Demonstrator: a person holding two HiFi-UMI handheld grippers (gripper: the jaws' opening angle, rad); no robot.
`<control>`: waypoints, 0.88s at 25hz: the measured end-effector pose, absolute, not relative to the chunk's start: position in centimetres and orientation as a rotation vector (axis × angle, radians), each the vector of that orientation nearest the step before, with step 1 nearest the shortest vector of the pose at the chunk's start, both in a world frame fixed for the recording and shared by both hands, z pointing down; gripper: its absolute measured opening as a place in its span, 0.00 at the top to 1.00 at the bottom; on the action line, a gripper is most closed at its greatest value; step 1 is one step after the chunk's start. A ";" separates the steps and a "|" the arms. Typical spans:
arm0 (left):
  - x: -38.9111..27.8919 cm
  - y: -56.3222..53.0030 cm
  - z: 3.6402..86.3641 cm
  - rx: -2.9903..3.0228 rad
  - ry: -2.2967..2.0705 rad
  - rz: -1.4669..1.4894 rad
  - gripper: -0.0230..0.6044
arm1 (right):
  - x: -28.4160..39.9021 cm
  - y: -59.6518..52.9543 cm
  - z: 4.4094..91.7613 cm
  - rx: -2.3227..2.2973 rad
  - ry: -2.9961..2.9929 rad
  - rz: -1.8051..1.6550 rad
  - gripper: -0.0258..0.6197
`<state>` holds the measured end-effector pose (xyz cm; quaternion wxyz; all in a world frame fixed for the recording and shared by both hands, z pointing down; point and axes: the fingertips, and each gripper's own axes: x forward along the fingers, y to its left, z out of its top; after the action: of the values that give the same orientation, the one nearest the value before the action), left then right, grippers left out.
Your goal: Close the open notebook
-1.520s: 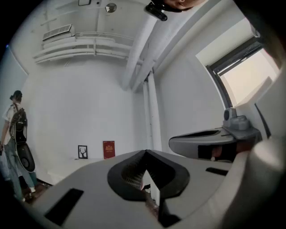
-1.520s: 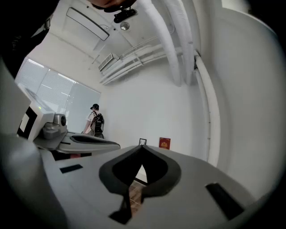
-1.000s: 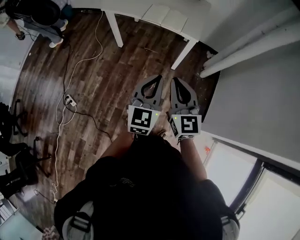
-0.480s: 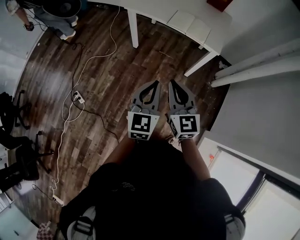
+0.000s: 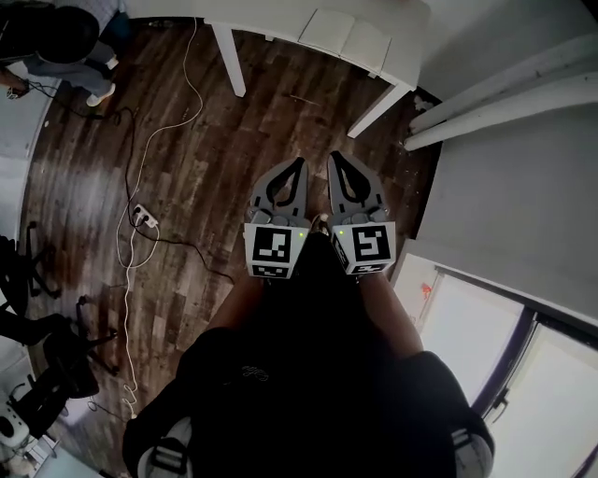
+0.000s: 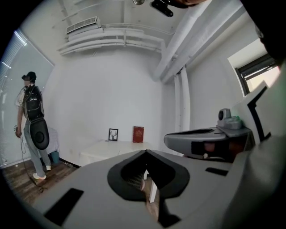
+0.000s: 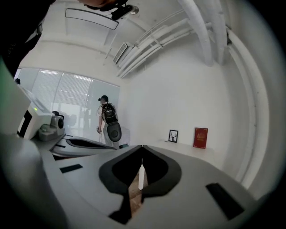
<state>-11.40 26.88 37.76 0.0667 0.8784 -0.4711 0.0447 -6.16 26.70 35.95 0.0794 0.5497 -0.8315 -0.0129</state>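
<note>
step: the approach, as i judge it. the closing itself is not begun, and the notebook (image 5: 350, 39) lies open with two pale pages flat.
left claw (image 5: 296, 163): jaws together with nothing between them, pointed out over the wooden floor (image 5: 206, 140) toward the table (image 5: 266, 14).
right claw (image 5: 334, 157): jaws together too, empty, just beside the left one and aimed the same way.
notebook's place: on the white table near its right-hand end in the head view. it is roughly straight ahead of the right claw and well apart from both, with bare floor between.
gripper views: the tabletop shows edge-on, so the pages cannot be made out there. a framed picture (image 6: 113, 134) and a red book (image 6: 138, 134) stand by the wall behind.
next move: likely to come up to the table, slip a tip under one cover's outer edge and fold it over. a flat, thin cover calls for a low, shallow entry.
</note>
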 end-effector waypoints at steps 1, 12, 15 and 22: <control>-10.9 26.3 37.8 2.655 -1.414 0.143 0.96 | -5.3 26.2 35.9 1.661 -2.482 -0.039 0.93; -6.4 16.1 37.3 2.666 -1.399 0.227 0.96 | 0.2 14.4 38.1 1.757 -2.531 0.235 0.93; -5.0 12.8 37.4 2.648 -1.416 0.268 0.96 | 1.9 11.1 37.4 1.764 -2.553 0.240 0.93; -0.9 7.4 40.6 2.615 -1.389 0.470 0.96 | 6.9 5.1 39.1 1.812 -2.546 0.369 0.93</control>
<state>-0.94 7.37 40.57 0.0717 0.8700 -0.4621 0.1563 6.87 5.13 39.15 -0.0024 0.5758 -0.8092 0.1172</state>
